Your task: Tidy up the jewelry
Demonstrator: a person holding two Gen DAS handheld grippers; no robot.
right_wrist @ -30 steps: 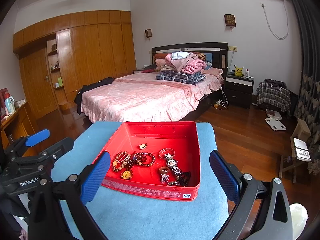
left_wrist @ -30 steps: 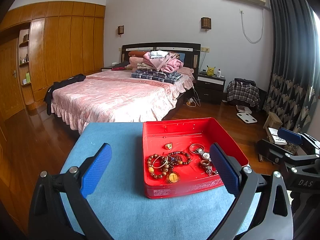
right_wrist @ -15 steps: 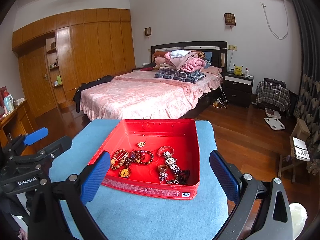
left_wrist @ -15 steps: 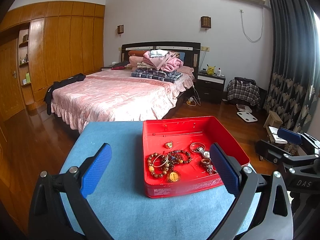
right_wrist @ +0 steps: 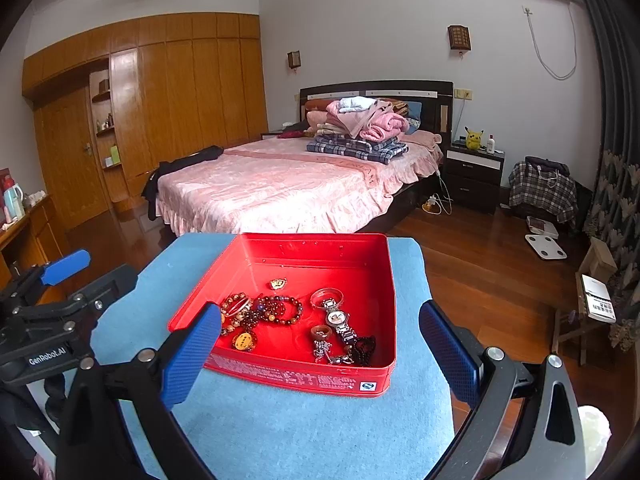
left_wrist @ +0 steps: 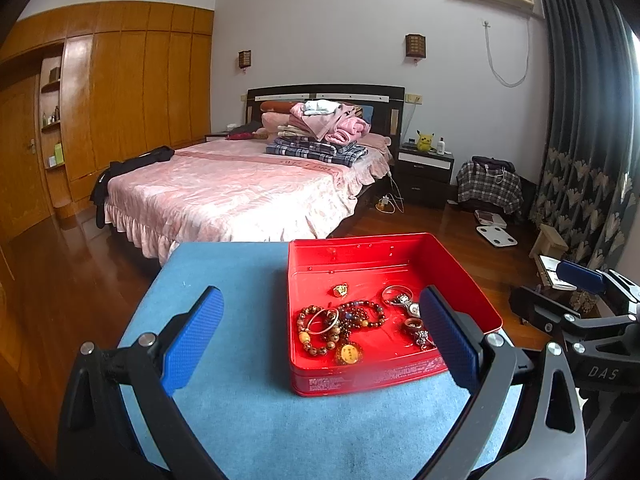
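Note:
A red tin tray (left_wrist: 468,280) (right_wrist: 384,380) sits on a blue-covered table (left_wrist: 224,400) (right_wrist: 280,432). In it lie beaded bracelets (left_wrist: 344,322) (right_wrist: 268,312), a gold pendant (left_wrist: 341,290) (right_wrist: 278,283), a round amber charm (left_wrist: 349,354) (right_wrist: 244,341), a silver bangle (right_wrist: 327,295), a wristwatch (left_wrist: 412,308) (right_wrist: 338,320) and rings. My left gripper (left_wrist: 320,344) is open and empty, just short of the tray's near-left corner. My right gripper (right_wrist: 320,352) is open and empty, over the tray's near edge. Each gripper shows at the side of the other's view.
A bed with a pink cover (left_wrist: 240,192) (right_wrist: 288,188) stands beyond the table, with folded clothes (left_wrist: 320,136) on it. Wood floor lies around the table. A wooden wardrobe wall (left_wrist: 120,100) is at the left, a nightstand (left_wrist: 424,168) and dark curtains (left_wrist: 580,140) at the right.
Both grippers have barely moved and stay open. The right wrist view has shifted slightly, so the tray sits a little lower and nearer.

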